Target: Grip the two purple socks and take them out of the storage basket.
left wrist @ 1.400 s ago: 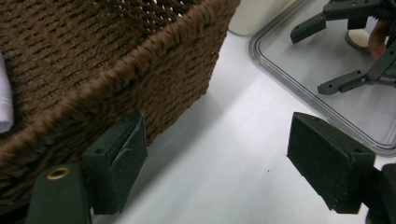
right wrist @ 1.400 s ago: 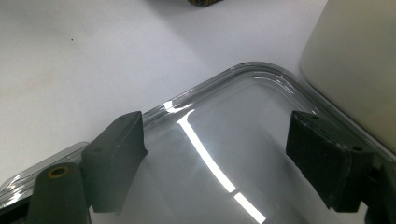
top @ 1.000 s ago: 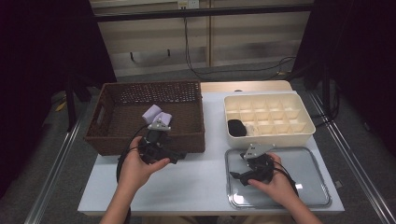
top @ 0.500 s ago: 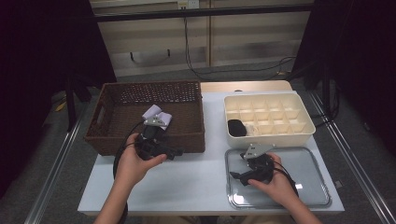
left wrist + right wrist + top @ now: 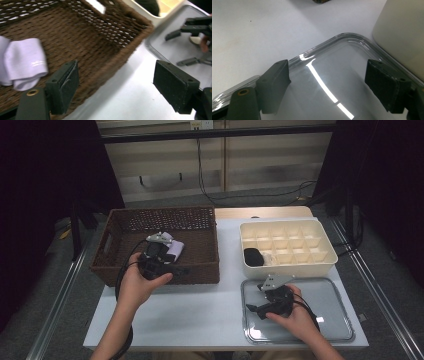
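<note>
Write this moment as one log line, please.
left gripper: open, at wicker basket corner | white rolled cloth: in basket | right gripper: open over metal tray

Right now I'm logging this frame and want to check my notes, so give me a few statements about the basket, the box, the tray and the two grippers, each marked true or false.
1. The left gripper is open, holding nothing. True.
2. The white cloth lies on the tray. False: it lies in the basket.
3. The right gripper hangs over the tray, jaws open. True.
4. The box is empty. False: a black thing lies in its near left compartment.
5. The basket stands right of the box. False: in the high view it stands left of it.
</note>
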`<state>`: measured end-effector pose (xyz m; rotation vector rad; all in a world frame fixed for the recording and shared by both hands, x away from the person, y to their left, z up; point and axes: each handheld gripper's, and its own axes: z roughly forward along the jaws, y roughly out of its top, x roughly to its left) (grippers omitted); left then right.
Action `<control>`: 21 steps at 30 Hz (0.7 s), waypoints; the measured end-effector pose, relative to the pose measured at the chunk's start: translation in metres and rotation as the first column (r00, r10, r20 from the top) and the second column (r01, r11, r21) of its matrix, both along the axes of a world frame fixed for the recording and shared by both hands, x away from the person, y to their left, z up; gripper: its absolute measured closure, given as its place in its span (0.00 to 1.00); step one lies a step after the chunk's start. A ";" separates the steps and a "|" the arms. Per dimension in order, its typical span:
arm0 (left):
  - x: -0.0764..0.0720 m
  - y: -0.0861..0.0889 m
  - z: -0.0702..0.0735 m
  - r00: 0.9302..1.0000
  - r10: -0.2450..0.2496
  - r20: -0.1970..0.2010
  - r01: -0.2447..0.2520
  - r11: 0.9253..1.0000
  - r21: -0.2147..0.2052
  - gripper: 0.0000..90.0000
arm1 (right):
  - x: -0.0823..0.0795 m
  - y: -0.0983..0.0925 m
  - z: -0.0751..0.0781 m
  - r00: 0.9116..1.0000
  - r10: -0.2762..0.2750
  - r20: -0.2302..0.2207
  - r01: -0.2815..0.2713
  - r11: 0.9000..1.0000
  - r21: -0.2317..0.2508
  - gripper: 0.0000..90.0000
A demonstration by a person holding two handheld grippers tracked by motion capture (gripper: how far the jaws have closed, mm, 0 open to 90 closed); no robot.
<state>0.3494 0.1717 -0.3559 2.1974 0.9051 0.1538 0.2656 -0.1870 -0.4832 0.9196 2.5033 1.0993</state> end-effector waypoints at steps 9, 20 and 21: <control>0.017 0.011 0.003 0.999 0.035 -0.017 -0.036 0.999 -0.036 0.24 | 0.000 0.000 0.000 1.000 -0.001 0.000 0.001 1.000 0.001 0.21; 0.037 0.014 0.001 0.998 0.058 -0.025 -0.059 0.998 -0.032 0.25 | 0.000 0.000 0.000 1.000 -0.001 0.000 0.001 1.000 0.000 0.22; 0.038 0.014 0.000 0.998 0.066 -0.023 -0.067 0.997 -0.025 0.25 | 0.000 0.000 0.000 1.000 -0.001 0.000 0.001 1.000 0.000 0.22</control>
